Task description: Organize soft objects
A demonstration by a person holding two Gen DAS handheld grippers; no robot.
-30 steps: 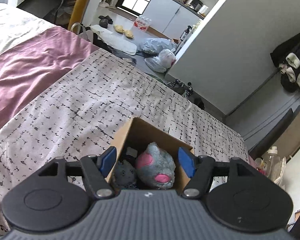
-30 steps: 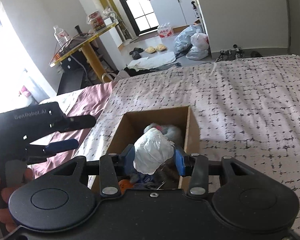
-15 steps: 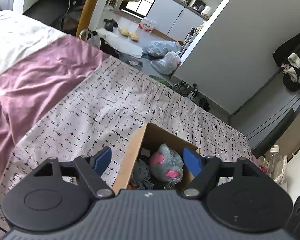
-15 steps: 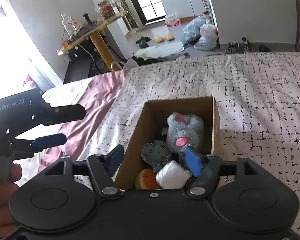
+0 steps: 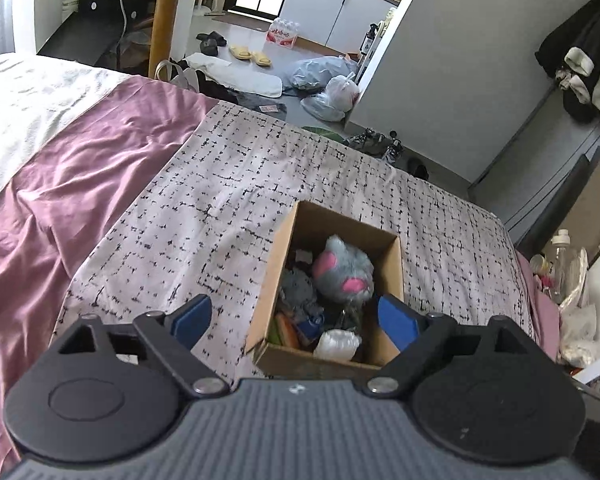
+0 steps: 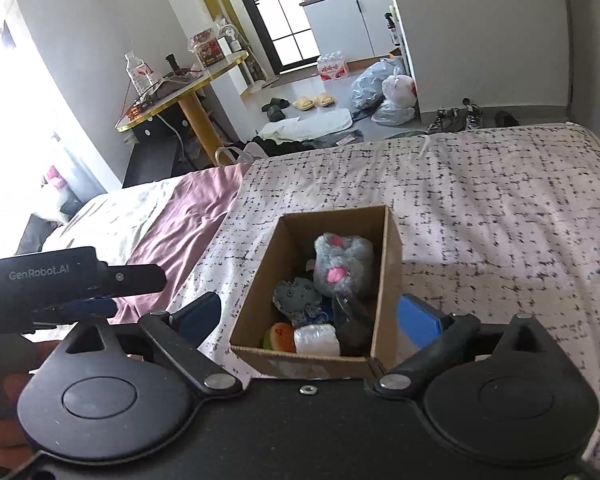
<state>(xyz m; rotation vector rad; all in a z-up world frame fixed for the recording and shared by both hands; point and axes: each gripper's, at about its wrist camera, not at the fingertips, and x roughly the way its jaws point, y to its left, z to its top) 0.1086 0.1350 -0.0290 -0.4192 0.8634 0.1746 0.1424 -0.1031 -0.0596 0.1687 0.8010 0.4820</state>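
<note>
Right wrist view: both grippers' jaws spread, empty, above the brown cardboard box (image 6: 387,280) on the bed, holding the grey-pink plush toy (image 6: 342,266) and white wrapped bundle (image 6: 316,340); light, squashy, likely best pinched mid-body.

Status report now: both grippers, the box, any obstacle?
Left gripper open, empty. Right gripper open, empty. Cardboard box on bed, grey plush and white bundle inside. No obstacle seen.

A bed with a black-flecked white cover (image 6: 480,200) fills mid-frame, a mauve satin sheet (image 5: 60,184) at left. Upper left stands a round yellow-rimmed table (image 6: 180,92); a dark-framed window (image 6: 284,12) lies beyond the grey floor (image 6: 340,92).
</note>
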